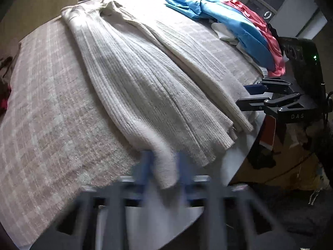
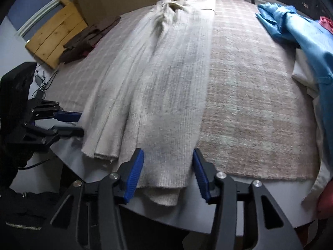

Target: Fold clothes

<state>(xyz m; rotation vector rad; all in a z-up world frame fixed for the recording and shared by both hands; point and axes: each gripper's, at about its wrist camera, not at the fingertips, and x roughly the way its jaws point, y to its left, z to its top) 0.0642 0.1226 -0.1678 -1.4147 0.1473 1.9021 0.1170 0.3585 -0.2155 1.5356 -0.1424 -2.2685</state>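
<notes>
A cream ribbed knit garment (image 1: 133, 77) lies lengthwise on the table, partly folded, its hem at the near edge; it also shows in the right wrist view (image 2: 166, 87). My left gripper (image 1: 164, 166) is open, blurred, with the hem's left corner between its blue pads. My right gripper (image 2: 167, 166) is open, its blue pads (image 2: 135, 173) on either side of the hem's right corner. Each gripper shows from the side in the other view: the right one (image 1: 247, 96), the left one (image 2: 80, 123).
A pinkish checked blanket (image 2: 256, 104) covers the round table (image 2: 166, 214). A pile of blue (image 1: 229, 18), pink and white clothes lies at the right. Dark brown cloth (image 2: 89, 39) and a wooden board (image 2: 54, 33) sit at the far left.
</notes>
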